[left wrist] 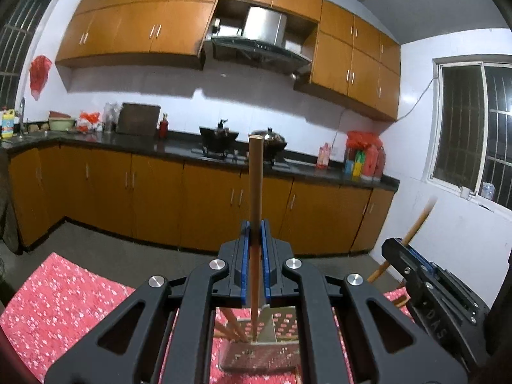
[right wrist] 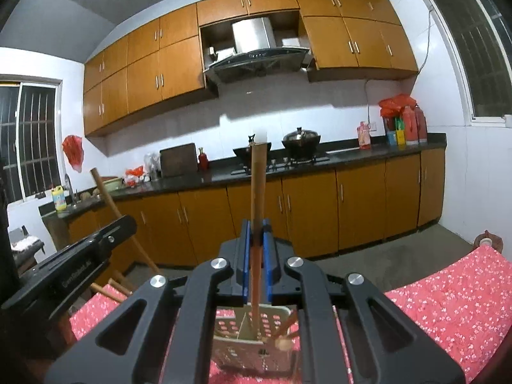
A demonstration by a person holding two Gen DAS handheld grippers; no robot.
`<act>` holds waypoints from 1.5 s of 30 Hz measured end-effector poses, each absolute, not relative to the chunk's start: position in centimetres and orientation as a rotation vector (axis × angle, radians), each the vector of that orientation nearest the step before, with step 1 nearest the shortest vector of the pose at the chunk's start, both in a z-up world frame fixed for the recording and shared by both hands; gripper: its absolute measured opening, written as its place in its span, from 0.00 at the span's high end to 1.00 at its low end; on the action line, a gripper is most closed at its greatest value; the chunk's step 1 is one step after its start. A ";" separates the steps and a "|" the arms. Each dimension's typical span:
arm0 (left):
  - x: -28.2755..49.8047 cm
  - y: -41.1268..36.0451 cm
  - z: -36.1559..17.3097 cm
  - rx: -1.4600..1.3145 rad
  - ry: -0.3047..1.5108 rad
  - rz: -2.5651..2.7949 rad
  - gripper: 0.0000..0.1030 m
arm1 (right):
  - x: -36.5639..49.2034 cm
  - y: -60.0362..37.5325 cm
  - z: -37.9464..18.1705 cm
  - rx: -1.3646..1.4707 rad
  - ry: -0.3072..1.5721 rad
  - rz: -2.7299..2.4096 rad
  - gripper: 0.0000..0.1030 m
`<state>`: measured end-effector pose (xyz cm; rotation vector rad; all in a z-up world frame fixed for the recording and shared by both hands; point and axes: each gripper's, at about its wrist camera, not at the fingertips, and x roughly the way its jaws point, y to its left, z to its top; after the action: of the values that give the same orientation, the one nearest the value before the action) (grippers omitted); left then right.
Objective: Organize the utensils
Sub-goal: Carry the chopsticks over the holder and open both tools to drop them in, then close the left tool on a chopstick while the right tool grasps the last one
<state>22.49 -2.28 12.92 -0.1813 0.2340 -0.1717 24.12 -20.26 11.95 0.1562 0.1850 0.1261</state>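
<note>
My left gripper (left wrist: 255, 233) is shut on a wooden chopstick (left wrist: 256, 179) that stands upright, its lower end inside a perforated metal utensil holder (left wrist: 278, 323) below the jaws. My right gripper (right wrist: 256, 233) is shut on another wooden chopstick (right wrist: 258, 185), also upright, its lower end in the same holder (right wrist: 275, 323). Other chopsticks (right wrist: 288, 329) lean inside the holder. The right gripper shows at the right of the left wrist view (left wrist: 412, 265); the left gripper shows at the left of the right wrist view (right wrist: 80, 262).
The holder stands on a table with a red flowered cloth (left wrist: 64, 297). Beyond the table lies a grey floor, then orange cabinets with a dark counter (left wrist: 179, 147) that carries pots, bottles and bags. A window (left wrist: 473, 128) is at the right.
</note>
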 end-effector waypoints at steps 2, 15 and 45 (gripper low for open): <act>22.4 -2.0 12.8 -0.191 0.246 -0.185 0.88 | 23.9 -20.3 11.9 0.160 0.190 0.135 0.84; 17.1 1.8 14.6 -0.271 0.161 -0.205 0.67 | 16.5 -23.9 12.8 0.216 0.152 0.125 0.73; 15.6 -1.4 -7.3 -0.095 0.842 -0.240 0.67 | 17.2 -22.6 -10.0 0.146 0.898 0.030 0.92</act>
<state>15.55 -1.41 -7.26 -0.0946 0.8418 -0.2398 17.25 -22.60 -10.01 0.1460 0.8979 0.0300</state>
